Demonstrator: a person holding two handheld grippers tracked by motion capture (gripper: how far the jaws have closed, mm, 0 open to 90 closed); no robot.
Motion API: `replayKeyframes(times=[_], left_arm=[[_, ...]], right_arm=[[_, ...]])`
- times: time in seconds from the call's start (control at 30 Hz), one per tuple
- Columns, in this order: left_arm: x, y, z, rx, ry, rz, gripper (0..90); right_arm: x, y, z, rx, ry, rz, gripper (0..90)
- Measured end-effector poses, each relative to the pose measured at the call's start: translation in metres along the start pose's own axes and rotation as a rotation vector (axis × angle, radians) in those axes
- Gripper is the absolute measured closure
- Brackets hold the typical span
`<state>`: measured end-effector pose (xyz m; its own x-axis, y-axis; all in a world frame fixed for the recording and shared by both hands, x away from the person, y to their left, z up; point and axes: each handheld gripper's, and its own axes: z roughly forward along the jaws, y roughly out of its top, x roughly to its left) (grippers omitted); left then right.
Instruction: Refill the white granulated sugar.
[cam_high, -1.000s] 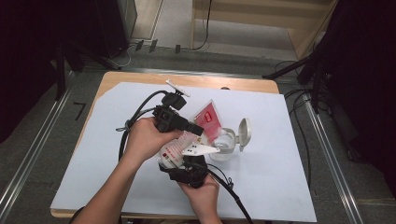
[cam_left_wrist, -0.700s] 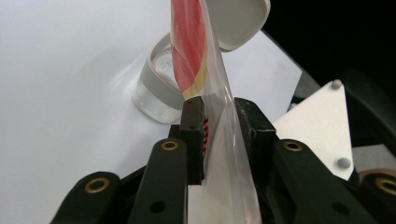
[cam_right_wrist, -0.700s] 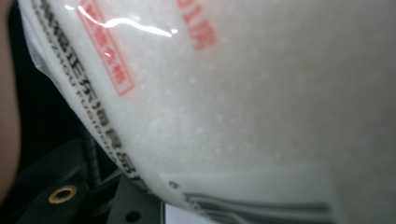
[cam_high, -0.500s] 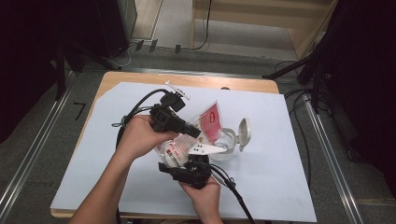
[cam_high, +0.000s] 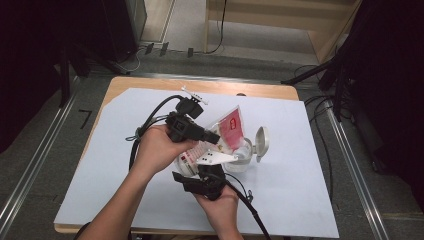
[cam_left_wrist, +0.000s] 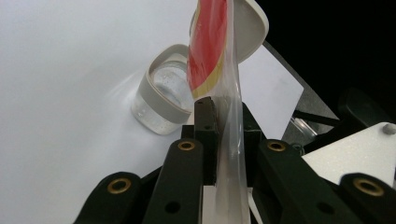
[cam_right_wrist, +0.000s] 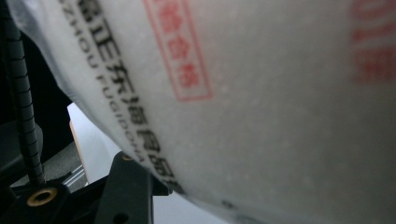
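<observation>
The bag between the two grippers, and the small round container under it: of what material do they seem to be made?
The bag looks like thin, glossy clear plastic film: light passes through its edge, and red print sits on it. The container seems clear hard plastic or perhaps glass, with an opaque pale matte rim and hinged lid, likely plastic.

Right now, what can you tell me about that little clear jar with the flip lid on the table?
The jar is small, round and clear, probably plastic, with a pale grey collar round its mouth. Its hinged lid stands flipped open on the far side. It sits upright on the white sheet. A plastic packet with red print is held over its mouth, pinched by the left tool; whether the packet touches the rim I cannot tell.
</observation>
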<state>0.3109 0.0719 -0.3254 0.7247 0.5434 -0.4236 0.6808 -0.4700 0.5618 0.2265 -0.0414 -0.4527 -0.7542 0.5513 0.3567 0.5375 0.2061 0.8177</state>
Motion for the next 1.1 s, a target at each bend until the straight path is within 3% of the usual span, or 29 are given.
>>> replayKeyframes(times=[0.13,0.2,0.23,0.27,0.43,0.5,0.73,0.83,0.9,1.0,1.1], left_arm=[[-0.001,0.001,0.001,0.010,0.013,0.003,82.9],[-0.001,0.000,0.001,0.000,0.021,0.041,80.7],[-0.001,0.000,0.001,-0.017,0.005,0.060,80.3],[-0.001,0.000,0.000,-0.019,0.008,0.073,79.5],[-0.005,0.002,-0.005,-0.041,-0.017,0.077,76.1],[-0.007,0.003,-0.005,-0.034,0.001,0.082,77.5],[-0.008,0.009,-0.004,0.000,0.029,0.073,85.0],[-0.009,0.017,-0.002,0.033,0.039,0.062,85.6],[-0.010,0.024,0.001,0.067,0.046,0.061,85.7],[-0.012,0.031,0.003,0.086,0.057,0.067,85.3],[-0.012,0.031,0.003,0.056,0.050,0.076,83.8]], right_arm=[[-0.001,0.001,0.001,0.008,-0.008,0.014,61.6],[-0.004,0.000,0.001,-0.010,0.053,0.053,62.5],[-0.005,0.000,0.001,-0.025,0.079,0.074,62.6],[-0.005,0.000,0.001,-0.032,0.085,0.080,62.7],[-0.004,0.002,-0.004,-0.084,0.145,0.123,62.7],[-0.003,0.003,-0.006,-0.093,0.166,0.141,62.6],[0.002,0.007,-0.009,-0.069,0.124,0.106,61.4],[0.003,0.009,-0.008,-0.056,0.090,0.070,59.0],[0.003,0.010,-0.007,-0.052,0.055,0.023,62.0],[-0.001,0.014,-0.007,-0.054,0.056,0.047,62.3],[-0.001,0.017,-0.009,-0.069,0.055,0.056,62.8]])
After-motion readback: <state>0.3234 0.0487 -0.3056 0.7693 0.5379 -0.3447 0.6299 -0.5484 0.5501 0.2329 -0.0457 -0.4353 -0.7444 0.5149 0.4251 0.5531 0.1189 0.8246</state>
